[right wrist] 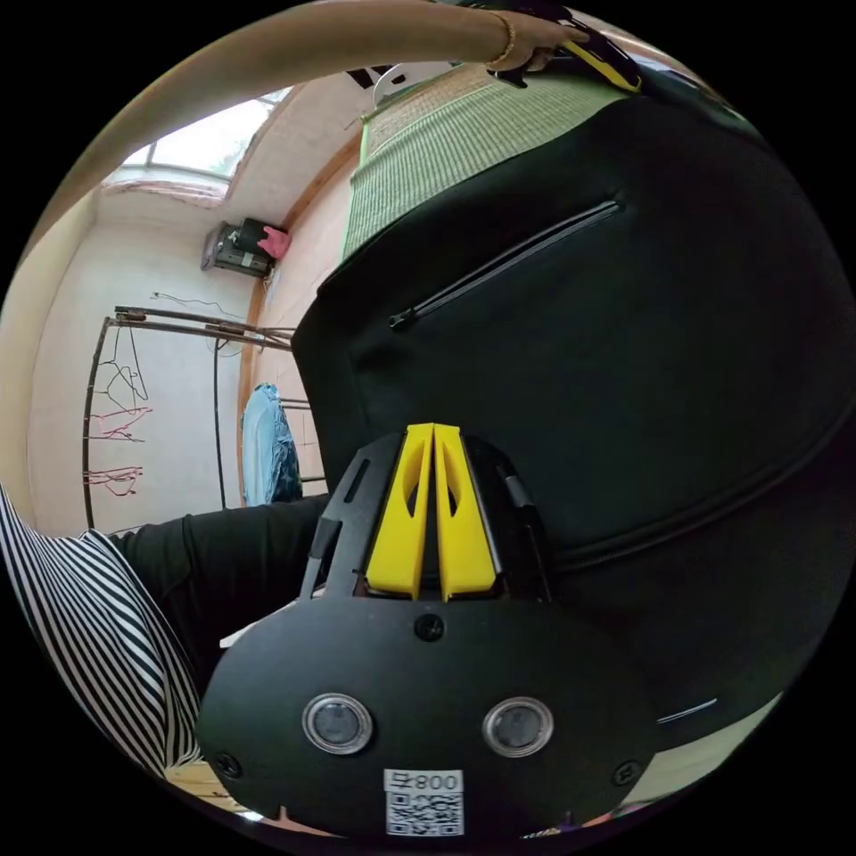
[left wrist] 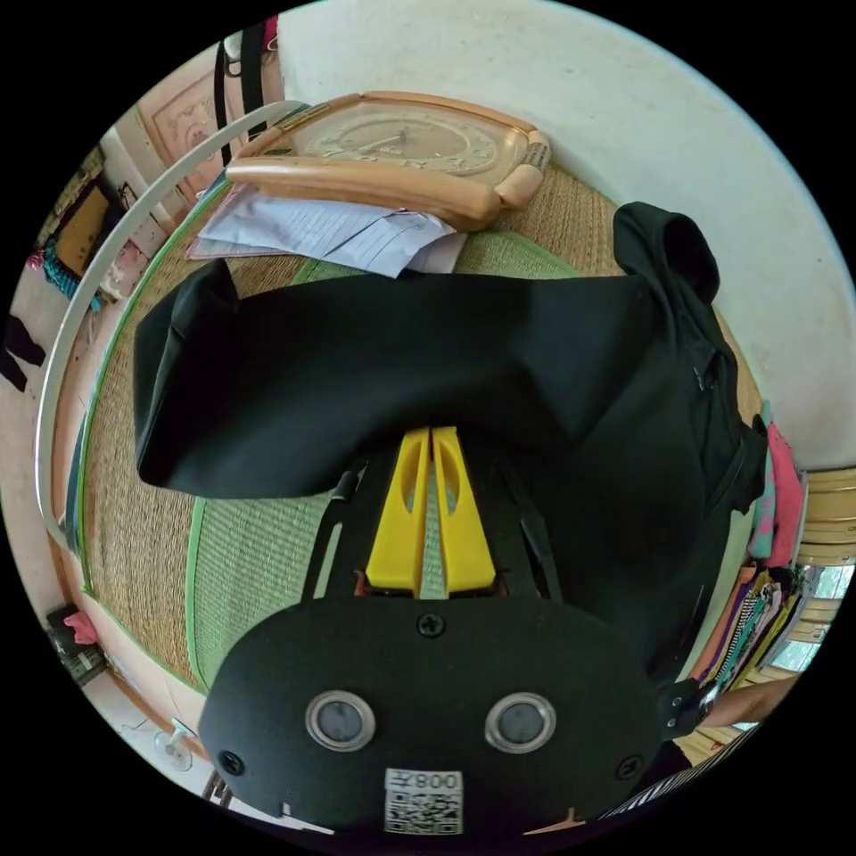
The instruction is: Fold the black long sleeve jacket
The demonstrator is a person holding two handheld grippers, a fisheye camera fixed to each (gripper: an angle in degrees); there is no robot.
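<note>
We pinch the black jacket (left wrist: 428,374) in the left gripper (left wrist: 432,434) (over the woven mat (left wrist: 259,553)); the right gripper (right wrist: 432,430) pinches its hem.

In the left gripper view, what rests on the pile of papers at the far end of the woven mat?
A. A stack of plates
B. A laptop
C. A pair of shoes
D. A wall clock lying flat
D: a wooden-framed wall clock lies face up on the papers, on the woven mat beyond the black jacket.
</note>
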